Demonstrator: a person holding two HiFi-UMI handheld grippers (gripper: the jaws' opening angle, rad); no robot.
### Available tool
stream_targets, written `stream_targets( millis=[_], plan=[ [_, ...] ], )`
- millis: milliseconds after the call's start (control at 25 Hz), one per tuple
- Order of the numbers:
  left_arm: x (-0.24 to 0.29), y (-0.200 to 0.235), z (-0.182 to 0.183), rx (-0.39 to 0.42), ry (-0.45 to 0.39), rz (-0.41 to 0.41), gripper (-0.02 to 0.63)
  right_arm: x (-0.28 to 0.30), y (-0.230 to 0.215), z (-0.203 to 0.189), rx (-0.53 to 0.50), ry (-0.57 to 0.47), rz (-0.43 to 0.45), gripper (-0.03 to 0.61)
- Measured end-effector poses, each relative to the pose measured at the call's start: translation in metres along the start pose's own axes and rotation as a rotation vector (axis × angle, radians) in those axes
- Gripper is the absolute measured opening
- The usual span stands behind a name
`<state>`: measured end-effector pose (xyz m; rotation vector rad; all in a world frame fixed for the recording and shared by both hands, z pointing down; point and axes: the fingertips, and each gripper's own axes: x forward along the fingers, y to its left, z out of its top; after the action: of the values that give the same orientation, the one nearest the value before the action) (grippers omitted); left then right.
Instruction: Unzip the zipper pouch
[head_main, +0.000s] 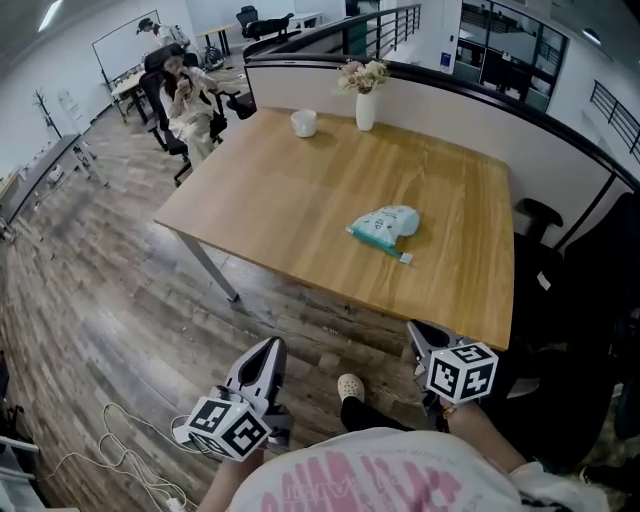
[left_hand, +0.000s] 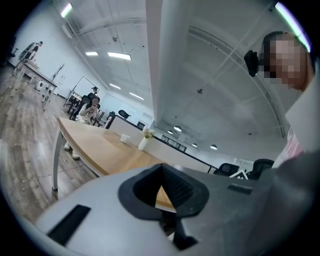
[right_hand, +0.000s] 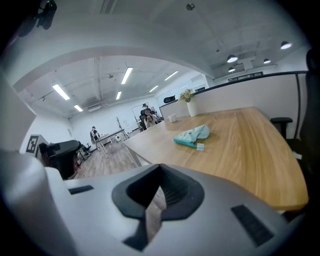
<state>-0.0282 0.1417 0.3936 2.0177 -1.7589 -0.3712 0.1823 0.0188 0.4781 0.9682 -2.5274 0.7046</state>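
Teal zipper pouch (head_main: 384, 227) lies on the wooden table (head_main: 300, 200), right of centre, w/ nothing touching it. L gripper (head_main: 265, 352) & R gripper (head_main: 418, 330) hang below the table's near edge, well apart from the pouch. Both grippers' jaws are pressed together, nothing betw. them.

The right gripper (right_hand: 159, 187) has its jaws closed together, with nothing between them. Beyond them stretches a wooden table (right_hand: 245, 155). A teal zipper pouch (right_hand: 192, 135) lies flat on it, well apart from the jaws. Farther back on the table stand a white vase of flowers (right_hand: 190, 106) and a white cup (right_hand: 172, 118).
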Motion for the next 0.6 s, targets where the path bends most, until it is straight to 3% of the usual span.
stream_targets(
  millis=[400, 600],
  plan=[
    [0.097, 0.056, 0.070, -0.006, -0.060, 0.032, 0.002, 0.124, -0.026, 0.122, -0.071, -0.017, 0.089, -0.005],
    [0.122, 0.082, 0.092, -0.012, -0.137, 0.053, 0.002, 0.176, -0.040, 0.151, -0.110, -0.001, 0.123, -0.005]
  ],
)
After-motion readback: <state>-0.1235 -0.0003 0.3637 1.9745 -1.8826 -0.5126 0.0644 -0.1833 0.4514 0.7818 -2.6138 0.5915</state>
